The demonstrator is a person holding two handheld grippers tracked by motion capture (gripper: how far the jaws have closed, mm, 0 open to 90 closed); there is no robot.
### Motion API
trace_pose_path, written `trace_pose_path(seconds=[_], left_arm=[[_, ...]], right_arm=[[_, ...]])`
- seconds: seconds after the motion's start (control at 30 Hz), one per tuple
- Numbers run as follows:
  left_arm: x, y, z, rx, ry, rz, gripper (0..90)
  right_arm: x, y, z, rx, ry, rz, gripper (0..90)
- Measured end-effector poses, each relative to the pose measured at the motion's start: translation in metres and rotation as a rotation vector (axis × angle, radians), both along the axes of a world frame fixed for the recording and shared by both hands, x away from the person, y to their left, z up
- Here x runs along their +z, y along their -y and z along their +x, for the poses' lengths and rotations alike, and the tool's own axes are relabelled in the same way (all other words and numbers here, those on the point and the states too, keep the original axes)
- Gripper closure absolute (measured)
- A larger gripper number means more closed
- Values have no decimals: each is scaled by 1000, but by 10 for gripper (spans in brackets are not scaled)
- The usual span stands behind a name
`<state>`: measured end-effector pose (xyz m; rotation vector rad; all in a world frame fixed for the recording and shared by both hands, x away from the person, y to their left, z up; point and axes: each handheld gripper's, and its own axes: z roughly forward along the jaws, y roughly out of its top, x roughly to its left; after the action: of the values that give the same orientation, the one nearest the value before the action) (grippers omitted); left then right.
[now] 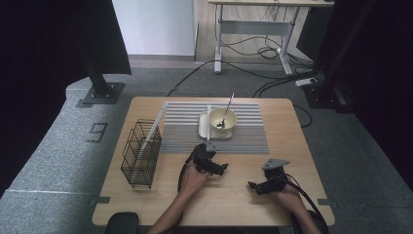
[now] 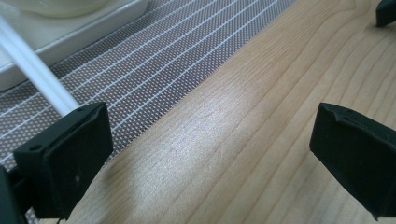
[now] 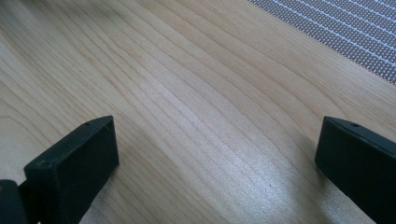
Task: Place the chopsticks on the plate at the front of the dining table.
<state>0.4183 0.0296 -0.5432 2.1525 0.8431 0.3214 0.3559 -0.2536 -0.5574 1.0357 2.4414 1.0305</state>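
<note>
Low over the bare table (image 1: 234,204), both tools — left (image 1: 210,163), right (image 1: 265,184) — wide open, empty, angled inward

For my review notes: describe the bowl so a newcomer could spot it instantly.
On the wooden table, find the grey striped mat at the far middle. The bowl sits there on a white square tray. It is cream, round, and has a spoon leaning out of it.

White stick (image 2: 35,74) cut by left edge, lower end hidden behind jaw; tray (image 2: 70,28) cropped at top; basket (image 1: 141,153) contents unclear.
</note>
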Motion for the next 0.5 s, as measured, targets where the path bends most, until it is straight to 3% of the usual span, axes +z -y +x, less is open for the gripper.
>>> trace_pose_path(seconds=[0.1,0.23,0.5], left_arm=[[3,-7,-1,35,22,-14,0],[1,-13,3,66,10,4,0],[-3,-11,7,59,-21,20,0]], right_arm=[[0,0,0,0,1,0,0],[0,0,0,-1,0,-1,0],[0,0,0,-1,0,-1,0]])
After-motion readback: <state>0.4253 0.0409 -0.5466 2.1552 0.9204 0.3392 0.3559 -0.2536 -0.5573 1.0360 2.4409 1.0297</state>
